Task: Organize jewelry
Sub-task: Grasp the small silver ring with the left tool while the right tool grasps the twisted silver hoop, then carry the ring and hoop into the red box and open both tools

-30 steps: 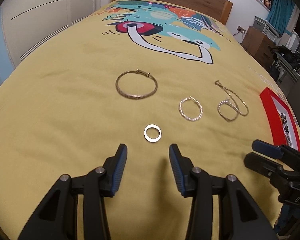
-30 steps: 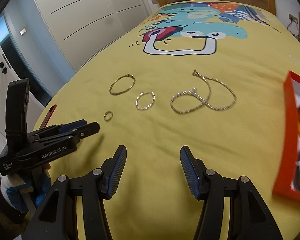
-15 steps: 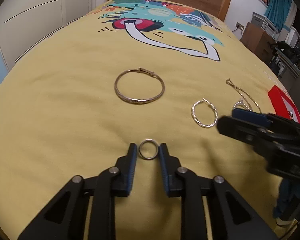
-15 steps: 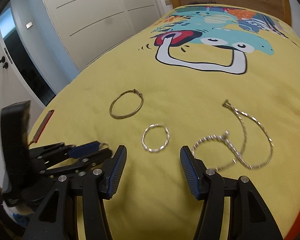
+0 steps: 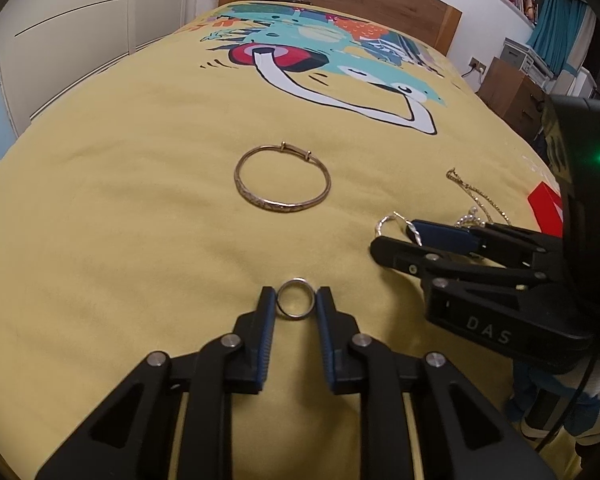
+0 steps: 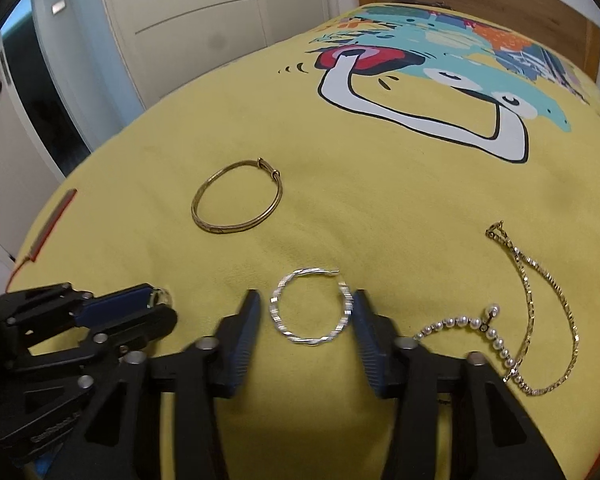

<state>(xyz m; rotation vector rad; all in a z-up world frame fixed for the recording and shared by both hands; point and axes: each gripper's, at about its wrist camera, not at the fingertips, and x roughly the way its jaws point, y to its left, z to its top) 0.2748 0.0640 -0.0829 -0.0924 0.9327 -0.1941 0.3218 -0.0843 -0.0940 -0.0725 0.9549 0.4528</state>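
Small ring (image 5: 295, 299) upright on the yellow bedspread (image 5: 120, 220), pinched between left gripper (image 5: 295, 300) pads | twisted silver hoop (image 6: 311, 307) flat between right gripper (image 6: 306, 310) fingers, narrowed around it, contact seemingly made | red tray (image 5: 546, 210) at edge, contents unseen | bangle (image 5: 283, 179) beyond.

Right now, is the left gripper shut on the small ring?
Shut on it, apparently: the left gripper has both fingertips touching the small ring, which stands upright.
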